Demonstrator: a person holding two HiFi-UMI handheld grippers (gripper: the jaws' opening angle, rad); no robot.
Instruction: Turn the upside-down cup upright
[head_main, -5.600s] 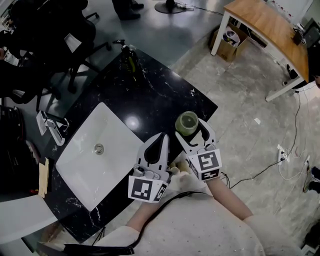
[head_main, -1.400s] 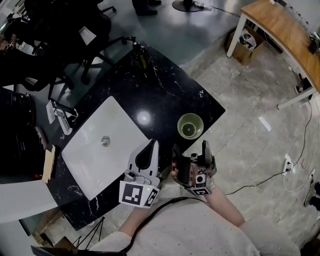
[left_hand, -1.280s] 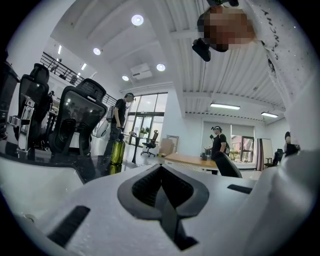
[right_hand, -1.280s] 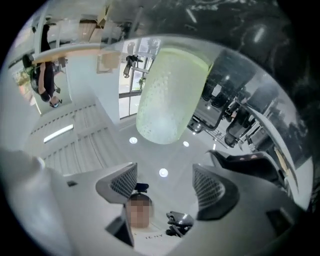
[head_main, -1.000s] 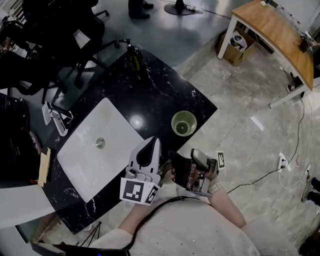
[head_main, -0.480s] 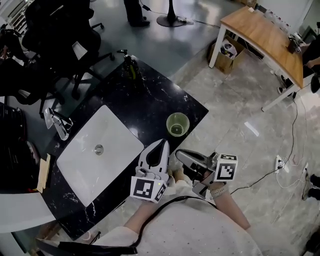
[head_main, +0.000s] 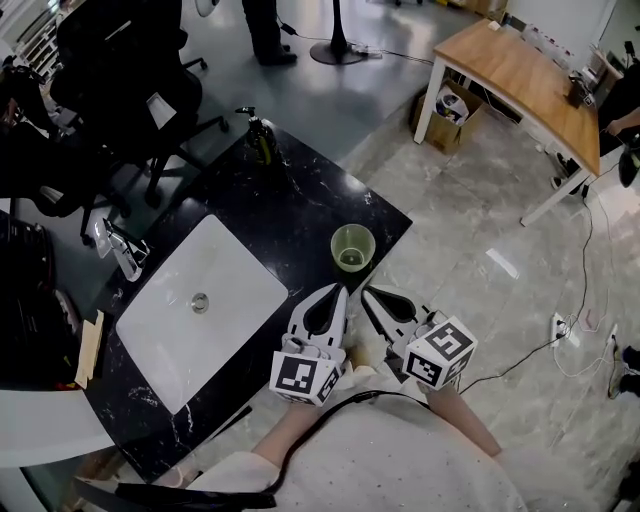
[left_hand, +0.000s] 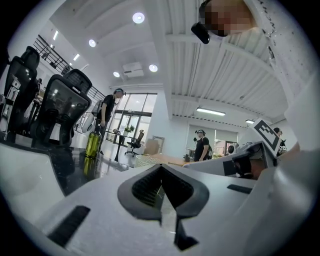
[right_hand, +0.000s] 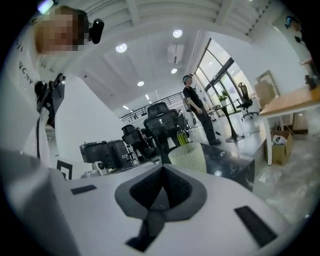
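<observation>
The pale green cup stands upright, mouth up, on the black marble counter near its right corner. Nothing touches it. My right gripper is shut and empty, off the counter's front edge, just short of the cup. In the right gripper view the cup rises just beyond the shut right gripper. My left gripper is beside the right one, also shut and empty. The left gripper view shows the left gripper with its jaws pressed together.
A white sink with a faucet is set into the counter left of the cup. A green bottle stands at the counter's far corner. Office chairs are behind it, a wooden table at the upper right, and cables lie on the floor.
The right gripper has rolled from lying on its side to level and its jaws have gone from open to shut. Both grippers drew back slightly; the cup stayed put.
</observation>
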